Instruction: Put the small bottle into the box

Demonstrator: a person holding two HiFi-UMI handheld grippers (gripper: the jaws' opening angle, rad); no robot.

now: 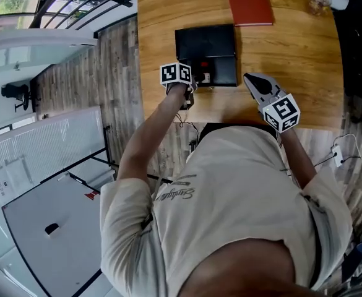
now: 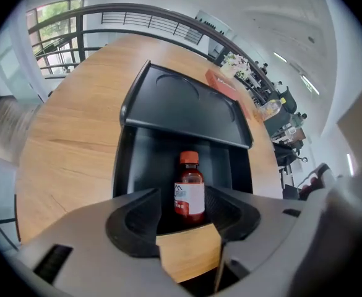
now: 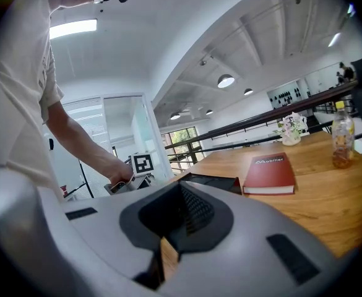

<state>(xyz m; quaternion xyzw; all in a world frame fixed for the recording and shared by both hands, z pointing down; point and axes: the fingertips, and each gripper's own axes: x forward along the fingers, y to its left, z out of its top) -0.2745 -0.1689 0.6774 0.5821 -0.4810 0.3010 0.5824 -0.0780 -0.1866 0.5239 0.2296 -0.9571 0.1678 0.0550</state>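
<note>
The small bottle (image 2: 189,187), dark red with an orange cap and a white label, stands upright inside the black box (image 2: 137,159), whose lid is tipped back, on the wooden counter (image 2: 69,135).

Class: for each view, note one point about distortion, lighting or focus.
Head view: sharp, with the table evenly daylit. Left gripper view: strong fisheye, black corners, small bottle crisp inside the shadowed box. Right gripper view: fisheye too, with a bright ceiling lamp.

Wooden table (image 1: 292,48), plank floor (image 1: 116,73)
</note>
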